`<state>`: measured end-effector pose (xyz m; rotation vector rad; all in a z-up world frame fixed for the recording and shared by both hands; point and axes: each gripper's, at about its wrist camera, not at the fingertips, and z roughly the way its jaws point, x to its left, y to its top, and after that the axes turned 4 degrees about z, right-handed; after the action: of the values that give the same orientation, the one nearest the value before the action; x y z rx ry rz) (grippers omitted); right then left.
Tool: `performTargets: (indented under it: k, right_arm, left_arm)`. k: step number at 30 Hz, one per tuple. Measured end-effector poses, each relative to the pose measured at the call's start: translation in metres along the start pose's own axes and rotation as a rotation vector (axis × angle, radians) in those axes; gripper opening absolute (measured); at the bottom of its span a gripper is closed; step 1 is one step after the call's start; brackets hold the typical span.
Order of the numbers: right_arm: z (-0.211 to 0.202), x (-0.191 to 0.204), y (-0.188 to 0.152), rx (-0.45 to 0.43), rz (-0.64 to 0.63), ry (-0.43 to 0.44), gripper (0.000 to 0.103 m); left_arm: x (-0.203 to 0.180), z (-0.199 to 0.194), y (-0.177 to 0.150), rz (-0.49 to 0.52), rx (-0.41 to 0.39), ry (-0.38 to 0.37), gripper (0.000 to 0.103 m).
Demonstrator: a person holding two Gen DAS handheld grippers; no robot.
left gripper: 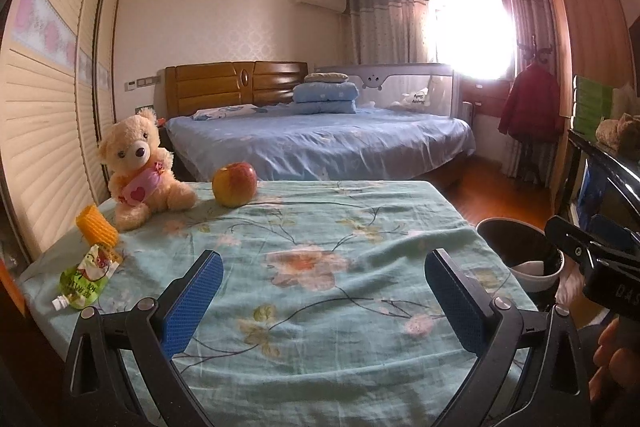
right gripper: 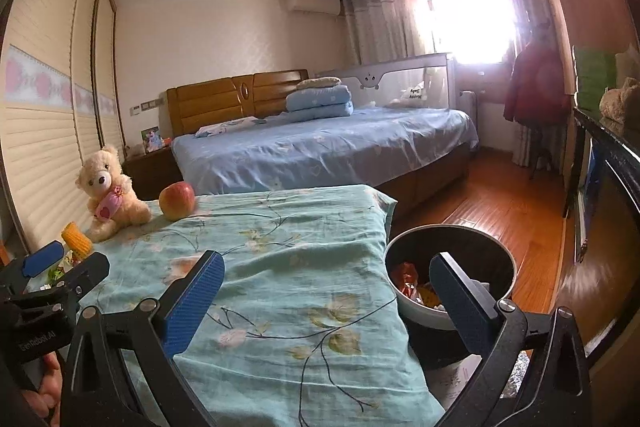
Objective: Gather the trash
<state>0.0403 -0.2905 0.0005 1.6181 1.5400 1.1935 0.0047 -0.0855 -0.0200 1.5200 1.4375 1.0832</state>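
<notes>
I hold 2 sets of tongs over a table draped in a teal floral cloth (left gripper: 320,267). My left gripper (left gripper: 324,301) has its blue pads spread wide with nothing between them, only bare cloth. My right gripper (right gripper: 326,301) is just as wide and empty, reaching past the table's right edge toward a black-lined trash bin (right gripper: 452,239) on the floor, which already holds crumpled wrappers.

The trash left to collect sits at the table's far left edge: a green squeeze pouch (left gripper: 86,277) with a white spout, lying flat, touching a yellow ridged piece (left gripper: 96,227) just behind it. A teddy bear (left gripper: 140,167) and an apple (left gripper: 235,185) sit beyond; I judge those are not trash.

I seem to be between pickups. Next, my left gripper would need to swing left, straddle the pouch and close on it without nudging it off the edge.

Print on the pouch is too small to read. The left gripper's body, seen from the right camera, carries lettering I cannot read with confidence.
</notes>
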Motion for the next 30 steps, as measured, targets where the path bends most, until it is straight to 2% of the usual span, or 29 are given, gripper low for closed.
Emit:
performTargets:
  k: [30]
  right_arm:
    - [-0.0021, 0.0044, -0.0025, 0.033, 0.017, 0.026, 0.103]
  left_arm:
    - [0.006, 0.0014, -0.0017, -0.006, 0.021, -0.005, 0.102]
